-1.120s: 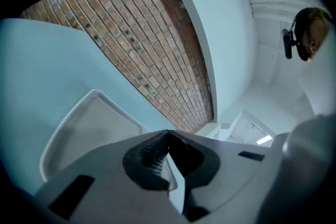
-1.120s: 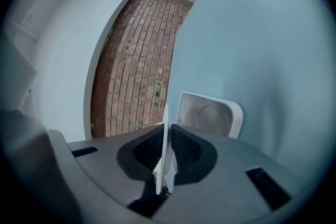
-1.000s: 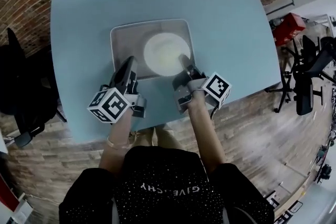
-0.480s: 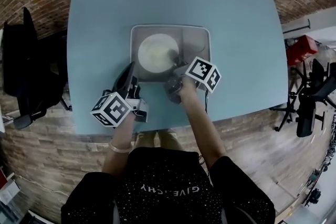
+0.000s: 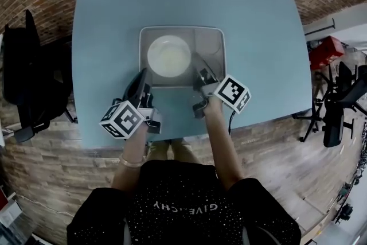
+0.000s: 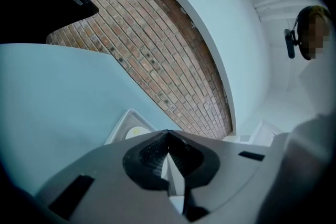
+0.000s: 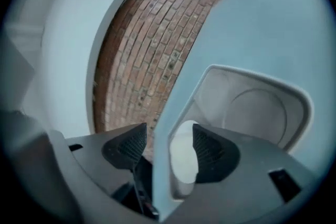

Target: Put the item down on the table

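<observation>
A white plate [image 5: 169, 55] lies in the left half of a grey tray [image 5: 211, 46] on the blue table [image 5: 258, 37]. My right gripper [image 5: 200, 66] hangs over the tray's near edge, just right of the plate and apart from it. In the right gripper view it [image 7: 168, 136] stands open, rolled on its side, with the plate [image 7: 184, 160] showing through the gap beyond the jaws. My left gripper [image 5: 141, 74] is at the tray's near left corner, shut and empty [image 6: 168, 134]. Ahead of it are the tray [image 6: 118, 126] and the plate [image 6: 135, 132].
A black office chair [image 5: 28, 77] stands left of the table. A red object [image 5: 327, 49] and dark chairs [image 5: 338, 94] stand to the right, on the brick floor [image 5: 57, 169]. A person [image 6: 312, 29] is far off in the left gripper view.
The plate went from the tray's middle-right to its left half with my right gripper at its edge. That gripper has since drawn back to the right, off the plate. The left gripper stayed put.
</observation>
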### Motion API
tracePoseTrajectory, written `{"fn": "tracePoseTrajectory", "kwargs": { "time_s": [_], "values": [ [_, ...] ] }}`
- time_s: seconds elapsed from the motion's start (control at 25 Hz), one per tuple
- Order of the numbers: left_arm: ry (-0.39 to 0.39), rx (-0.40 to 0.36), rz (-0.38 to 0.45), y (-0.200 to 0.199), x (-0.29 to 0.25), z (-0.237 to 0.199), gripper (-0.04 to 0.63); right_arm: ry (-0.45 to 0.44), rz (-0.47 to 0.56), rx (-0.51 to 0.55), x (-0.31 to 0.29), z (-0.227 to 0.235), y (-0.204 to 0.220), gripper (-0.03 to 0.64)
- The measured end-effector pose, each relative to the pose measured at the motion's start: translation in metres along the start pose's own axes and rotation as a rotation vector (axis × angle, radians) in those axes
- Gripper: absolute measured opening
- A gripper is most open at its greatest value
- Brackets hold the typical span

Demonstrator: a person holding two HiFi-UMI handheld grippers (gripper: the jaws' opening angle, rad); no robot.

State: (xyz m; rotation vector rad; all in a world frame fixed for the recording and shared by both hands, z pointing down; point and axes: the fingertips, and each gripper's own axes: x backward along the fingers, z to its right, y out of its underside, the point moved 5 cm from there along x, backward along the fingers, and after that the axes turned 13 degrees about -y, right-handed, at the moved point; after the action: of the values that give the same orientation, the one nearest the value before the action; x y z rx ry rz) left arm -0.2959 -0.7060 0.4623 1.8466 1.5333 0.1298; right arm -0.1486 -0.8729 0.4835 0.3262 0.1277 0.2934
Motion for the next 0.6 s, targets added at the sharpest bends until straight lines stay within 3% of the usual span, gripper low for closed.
{"fn": "tracePoseTrajectory", "kwargs": {
  "time_s": [0.04, 0.08, 0.12, 0.2, 0.28, 0.4, 0.6],
  "values": [
    [-0.003, -0.002, -0.004, 0.002, 0.001, 0.001, 0.011, -0.093, 0.043, -0.094, 0.009, -0.007, 0.001, 0.25],
    [-0.003, -0.004, -0.009, 0.005, 0.002, 0.002, 0.011, -0.173, 0.09, -0.185, 0.018, -0.014, 0.001, 0.071],
    [-0.002, -0.006, -0.014, 0.008, 0.003, 0.003, 0.011, -0.24, 0.126, -0.257, 0.027, -0.02, 0.003, 0.012],
    [0.005, -0.013, -0.023, 0.013, 0.007, 0.007, 0.011, -0.324, 0.141, -0.319, 0.042, -0.031, 0.008, 0.012],
    [0.013, -0.02, -0.028, 0.017, 0.011, 0.012, 0.011, -0.341, 0.14, -0.338, 0.053, -0.037, 0.014, 0.012],
    [0.027, -0.026, -0.034, 0.022, 0.018, 0.021, 0.011, -0.324, 0.145, -0.384, 0.065, -0.035, 0.022, 0.012],
    [0.033, -0.037, -0.041, 0.028, 0.029, 0.029, 0.011, -0.267, 0.13, -0.366, 0.08, -0.033, 0.028, 0.012]
  ]
}}
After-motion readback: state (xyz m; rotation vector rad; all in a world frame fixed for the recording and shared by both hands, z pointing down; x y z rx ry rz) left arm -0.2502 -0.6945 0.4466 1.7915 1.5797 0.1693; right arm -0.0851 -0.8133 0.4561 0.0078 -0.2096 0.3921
